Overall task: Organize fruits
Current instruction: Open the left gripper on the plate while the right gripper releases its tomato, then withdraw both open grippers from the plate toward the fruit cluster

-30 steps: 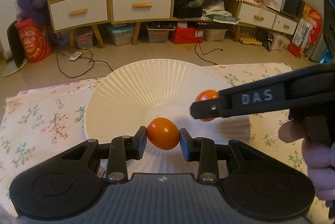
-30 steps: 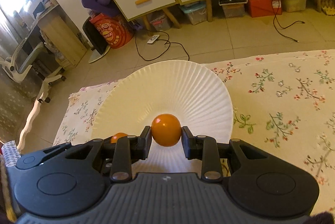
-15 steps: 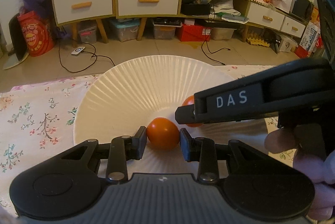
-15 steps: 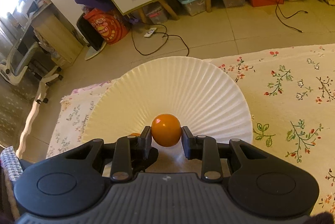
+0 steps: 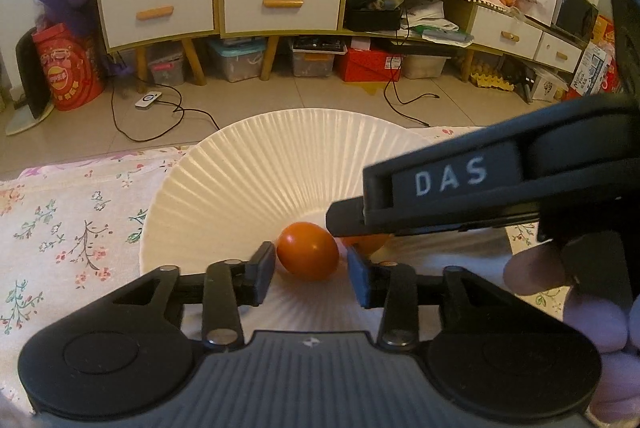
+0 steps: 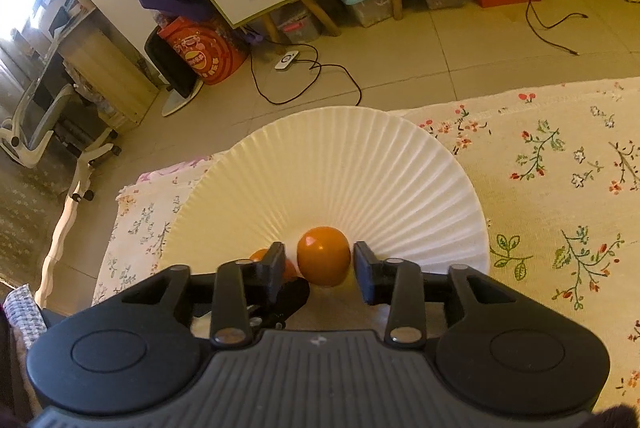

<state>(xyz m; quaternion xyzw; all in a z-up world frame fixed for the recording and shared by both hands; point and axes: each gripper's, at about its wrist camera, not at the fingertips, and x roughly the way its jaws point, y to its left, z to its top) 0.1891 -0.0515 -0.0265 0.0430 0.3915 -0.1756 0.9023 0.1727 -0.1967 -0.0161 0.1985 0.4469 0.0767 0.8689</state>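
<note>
Glossy smooth fruit (image 5: 307, 256) on ribbed matt plate (image 5: 248, 163); floral cloth (image 5: 72, 228).

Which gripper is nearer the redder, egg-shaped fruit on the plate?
Left. The left gripper straddles the red-orange fruit, pads just clear. The right gripper straddles the rounder orange fruit beside it.

Warm indoor light, fisheye-bent edges

Right gripper (image 6: 318, 270) over ribbed white plate (image 6: 360, 163), jaws just opening, round orange fruit (image 6: 323, 256) lying free between pads, second orange fruit (image 6: 260, 255) behind left finger, floral cloth (image 6: 560, 167)
</note>
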